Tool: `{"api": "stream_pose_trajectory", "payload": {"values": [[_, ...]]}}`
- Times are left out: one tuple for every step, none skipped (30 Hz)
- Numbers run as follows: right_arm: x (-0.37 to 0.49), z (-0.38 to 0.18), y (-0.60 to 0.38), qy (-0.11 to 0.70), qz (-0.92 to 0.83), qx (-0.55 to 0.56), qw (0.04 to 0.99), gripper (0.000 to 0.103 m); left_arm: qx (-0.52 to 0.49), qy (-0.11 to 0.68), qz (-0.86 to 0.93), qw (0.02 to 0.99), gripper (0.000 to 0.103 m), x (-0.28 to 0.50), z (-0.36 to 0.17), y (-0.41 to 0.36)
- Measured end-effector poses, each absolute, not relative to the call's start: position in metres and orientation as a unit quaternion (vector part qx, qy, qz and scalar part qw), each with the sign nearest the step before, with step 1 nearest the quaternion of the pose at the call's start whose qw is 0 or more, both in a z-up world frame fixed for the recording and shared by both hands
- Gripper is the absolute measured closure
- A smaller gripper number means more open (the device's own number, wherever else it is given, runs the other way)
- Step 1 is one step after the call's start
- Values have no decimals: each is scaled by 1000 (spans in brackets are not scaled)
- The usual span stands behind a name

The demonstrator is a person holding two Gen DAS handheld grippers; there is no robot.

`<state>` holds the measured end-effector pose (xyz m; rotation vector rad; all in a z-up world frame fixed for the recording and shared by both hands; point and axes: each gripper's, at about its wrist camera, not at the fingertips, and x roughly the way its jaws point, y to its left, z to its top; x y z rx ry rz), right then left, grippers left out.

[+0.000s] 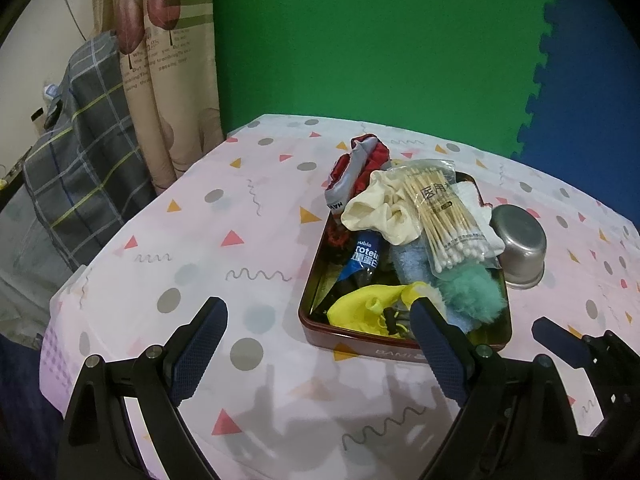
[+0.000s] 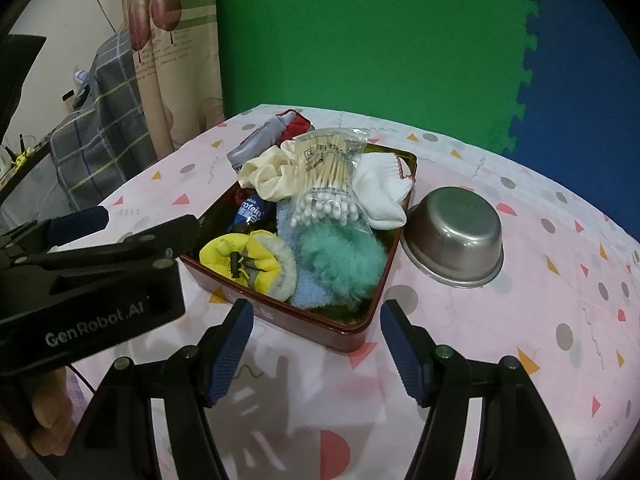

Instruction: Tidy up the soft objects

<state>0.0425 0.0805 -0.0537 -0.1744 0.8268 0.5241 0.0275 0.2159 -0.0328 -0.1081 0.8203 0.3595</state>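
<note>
Left gripper [image 1: 320, 344]: released, empty, near the tin's left corner.
Red metal tin [image 2: 352, 334]: heaped with soft items; yellow drawstring pouch [image 2: 244, 260] frontmost, teal fluffy pompom [image 2: 340, 264] beside it.
Right gripper [image 2: 316, 344]: released, empty.
Upturned steel bowl [image 2: 454, 236]: just right of the tin.
Recommendation: pinch the topmost item; avoid the swab packet [image 2: 324, 184].

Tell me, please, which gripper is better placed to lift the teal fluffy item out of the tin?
The right gripper, probably. Its open jaws face the tin's near corner, where the teal fluffy item lies. The left gripper, also open, sits further left, toward the yellow pouch.
</note>
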Motion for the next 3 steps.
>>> {"api": "stream_pose_trajectory", "payload": {"values": [[42,-54,81,396,252,-84,879,35,-53,397,172,900,12,28,-33,216],[43,-54,81,397,251,-84,879,35,-55,398,170,900,12,28,-32,217],[43,-54,81,397,251,-83,879,35,-60,397,169,900,12,28,-31,218]]}}
